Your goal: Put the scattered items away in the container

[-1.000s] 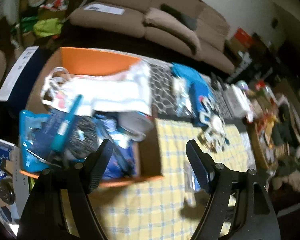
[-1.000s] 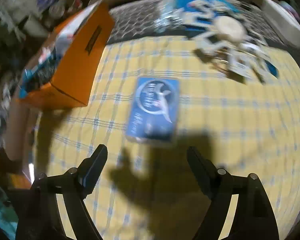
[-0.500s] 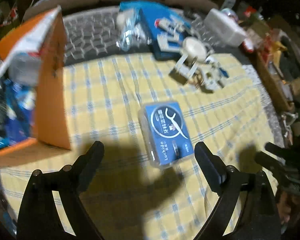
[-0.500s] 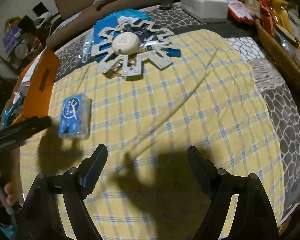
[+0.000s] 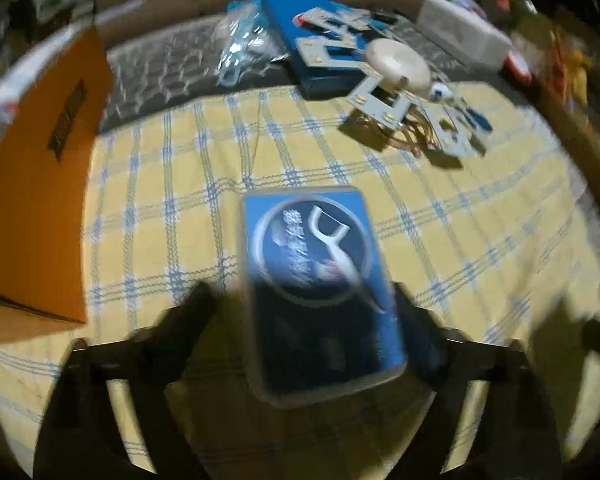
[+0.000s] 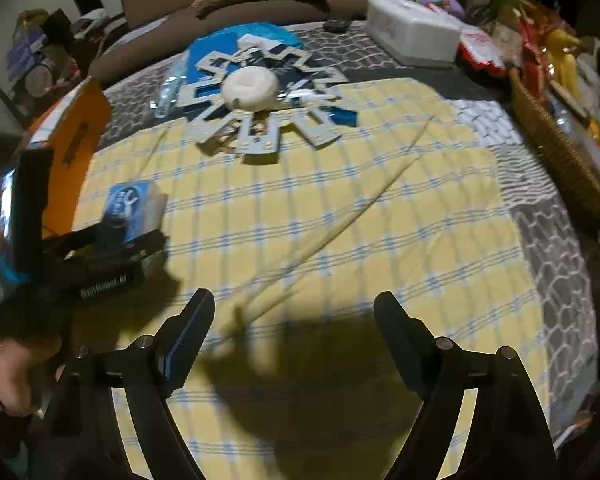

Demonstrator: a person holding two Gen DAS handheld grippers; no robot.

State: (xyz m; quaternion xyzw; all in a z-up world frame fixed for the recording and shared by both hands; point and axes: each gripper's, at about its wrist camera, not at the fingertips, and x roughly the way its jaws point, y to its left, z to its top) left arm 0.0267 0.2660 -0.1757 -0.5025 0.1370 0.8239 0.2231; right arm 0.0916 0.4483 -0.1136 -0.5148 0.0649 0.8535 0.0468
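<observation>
floss-pick box (image 5: 320,280), blue label blurred, between closing left hand-held gripper (image 5: 300,312).

Right gripper (image 6: 294,330): jaws wide apart over the yellow checked cloth (image 6: 380,216), nothing between them.
Left gripper (image 6: 134,226): at the left, jaws closing around the blue floss box (image 6: 130,204); a hand (image 6: 18,364) holds it.
Orange box (image 6: 74,152): just left of the floss box.
Star-shaped light panel (image 6: 256,92): farther back.
Wicker basket (image 6: 556,140): right edge.

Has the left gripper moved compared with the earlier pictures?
Yes. The left gripper came away from the orange box and down onto the blue floss box; its jaws are closing around it.
</observation>
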